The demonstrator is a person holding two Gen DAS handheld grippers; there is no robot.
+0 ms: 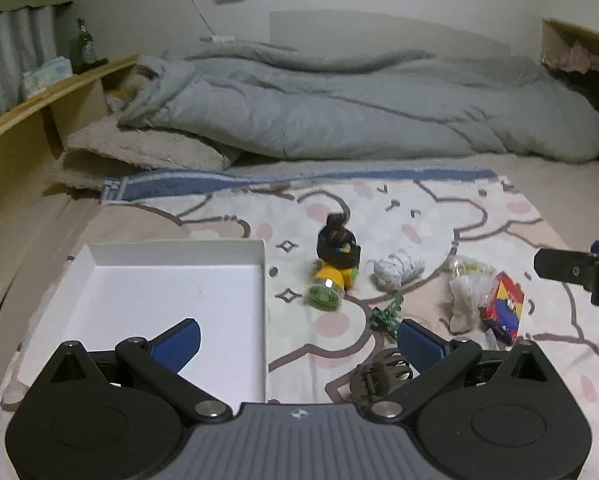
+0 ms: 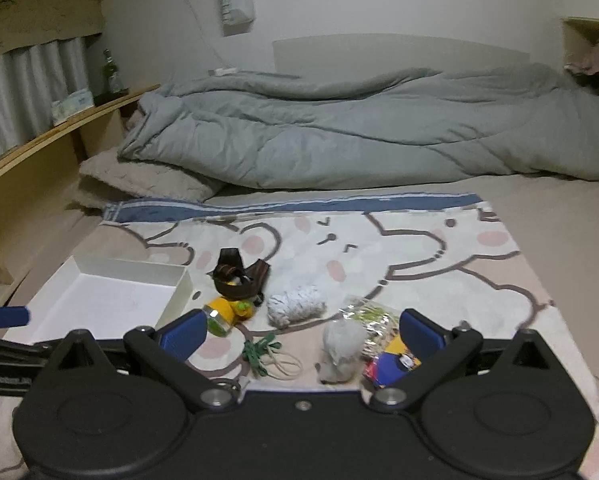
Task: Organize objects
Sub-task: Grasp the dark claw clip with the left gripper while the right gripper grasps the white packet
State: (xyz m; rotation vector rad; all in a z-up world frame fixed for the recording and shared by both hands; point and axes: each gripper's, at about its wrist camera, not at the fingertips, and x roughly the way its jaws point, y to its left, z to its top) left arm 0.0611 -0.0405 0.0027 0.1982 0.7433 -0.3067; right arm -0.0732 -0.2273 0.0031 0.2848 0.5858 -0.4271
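Left wrist view: left gripper (image 1: 297,342) spread wide, empty, over the tray's (image 1: 171,256) right edge. Right gripper (image 2: 301,330) also spread, holding nothing, above the clutter. Jar (image 1: 328,286), rolled cloth (image 1: 397,268), green toy (image 1: 387,314), hair clip (image 1: 379,374) & colored box (image 1: 505,306) lie on blanket (image 1: 499,216), right of tray.

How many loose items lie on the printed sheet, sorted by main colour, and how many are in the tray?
Black or dark: 2, belt coil, hair claw
Yellow-green: 1, jar
Green: 1, toy
White or grey: 2, bundle, pouch
Clear: 1, packet
Multicolour: 1, box
Tray: 0
Total: 8
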